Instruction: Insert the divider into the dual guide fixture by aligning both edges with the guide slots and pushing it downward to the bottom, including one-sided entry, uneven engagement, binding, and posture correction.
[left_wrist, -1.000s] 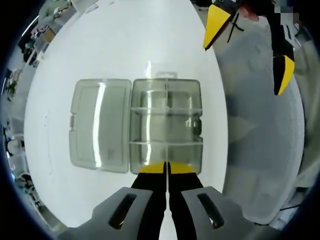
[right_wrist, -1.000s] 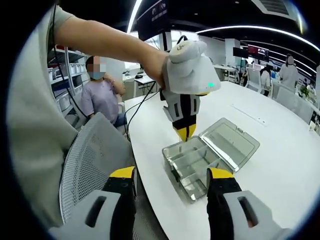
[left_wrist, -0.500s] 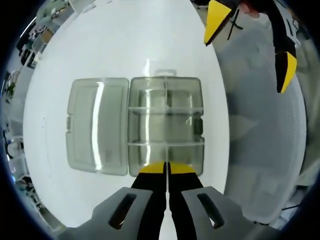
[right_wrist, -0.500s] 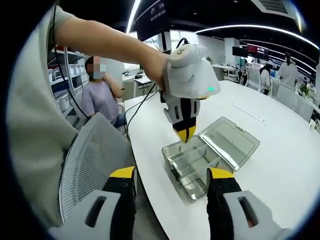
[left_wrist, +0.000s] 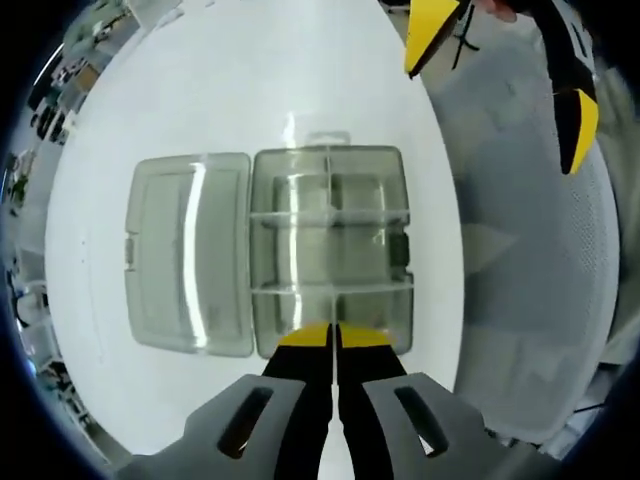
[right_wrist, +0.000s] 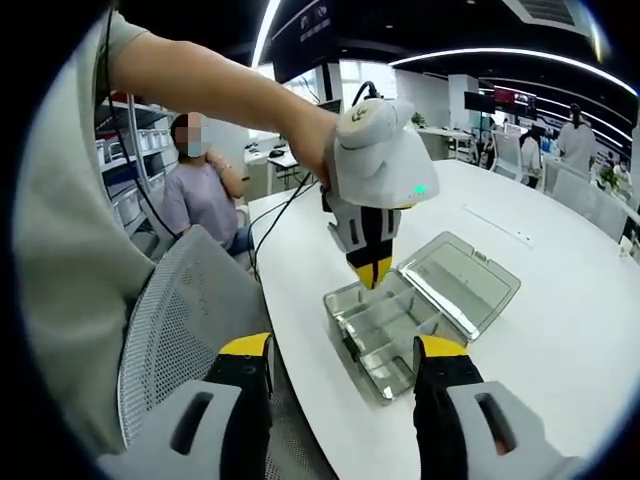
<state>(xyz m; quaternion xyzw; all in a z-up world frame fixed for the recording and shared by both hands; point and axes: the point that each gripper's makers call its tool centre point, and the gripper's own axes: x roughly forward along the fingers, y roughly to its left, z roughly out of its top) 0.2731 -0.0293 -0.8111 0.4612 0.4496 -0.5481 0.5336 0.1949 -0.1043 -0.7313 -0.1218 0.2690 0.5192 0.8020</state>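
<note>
The clear plastic box (left_wrist: 330, 250) lies open on the white table (left_wrist: 250, 80), its lid (left_wrist: 188, 252) folded flat at nine o'clock of the tray in the left gripper view. Thin see-through dividers (left_wrist: 330, 212) already cross the tray, so the task's piece is among them or pinched in the jaws; I cannot tell which, since clear plastic hides well here. Such a sheet is probably light, stiff across its face, a little springy, and slick, so it would likely tip and bind if pushed at one corner. I would take it by the middle of its top edge and press evenly. The left gripper (left_wrist: 333, 335) hangs right above the tray's near wall at six o'clock, its yellow tips pressed together with barely a slit between; whether a sheet sits in that slit is not visible. In the right gripper view it stands over the box (right_wrist: 420, 305) at twelve o'clock. The right gripper (right_wrist: 345, 350) is held well apart from the box, jaws spread wide and holding nothing.
</note>
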